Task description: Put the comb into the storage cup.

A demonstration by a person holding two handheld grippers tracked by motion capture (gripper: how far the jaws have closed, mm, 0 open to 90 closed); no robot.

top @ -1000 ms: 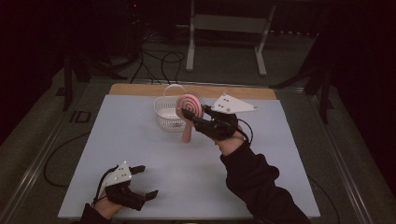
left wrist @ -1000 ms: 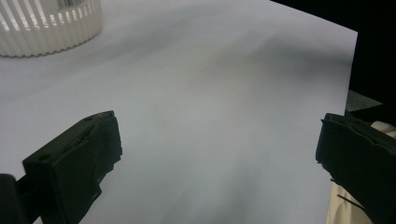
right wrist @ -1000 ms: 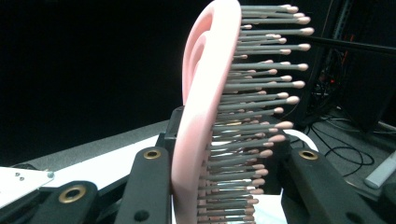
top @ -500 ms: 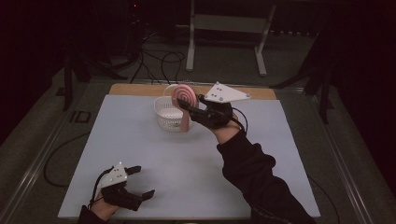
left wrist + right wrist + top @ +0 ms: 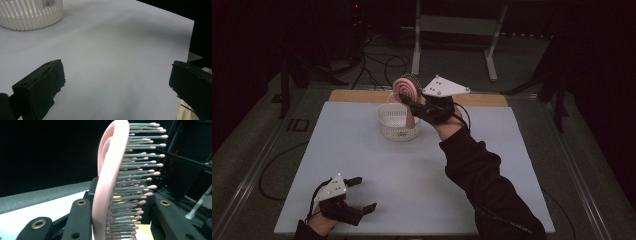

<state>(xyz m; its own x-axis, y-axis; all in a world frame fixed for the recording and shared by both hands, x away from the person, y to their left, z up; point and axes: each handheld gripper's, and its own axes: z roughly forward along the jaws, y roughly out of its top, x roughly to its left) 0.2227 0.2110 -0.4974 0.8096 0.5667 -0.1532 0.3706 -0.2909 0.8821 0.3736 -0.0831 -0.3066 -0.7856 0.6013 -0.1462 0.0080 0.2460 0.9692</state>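
Nearest the person, the left gripper point(image 5: 357, 192) rests low at the near edge of the table point(image 5: 362, 150), jaws wide apart on nothing, probably kept clear of the work. Farther off, the right gripper point(image 5: 409, 102) is clamped on a pink hairbrush point(image 5: 404, 89), held upright, handle down over the white basket point(image 5: 398, 125), seemingly so it can drop in

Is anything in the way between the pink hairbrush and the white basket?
No, nothing visible. The right claw holds the hairbrush upright, its handle pointing down over the open basket. Whether the handle is already inside is hard to tell.
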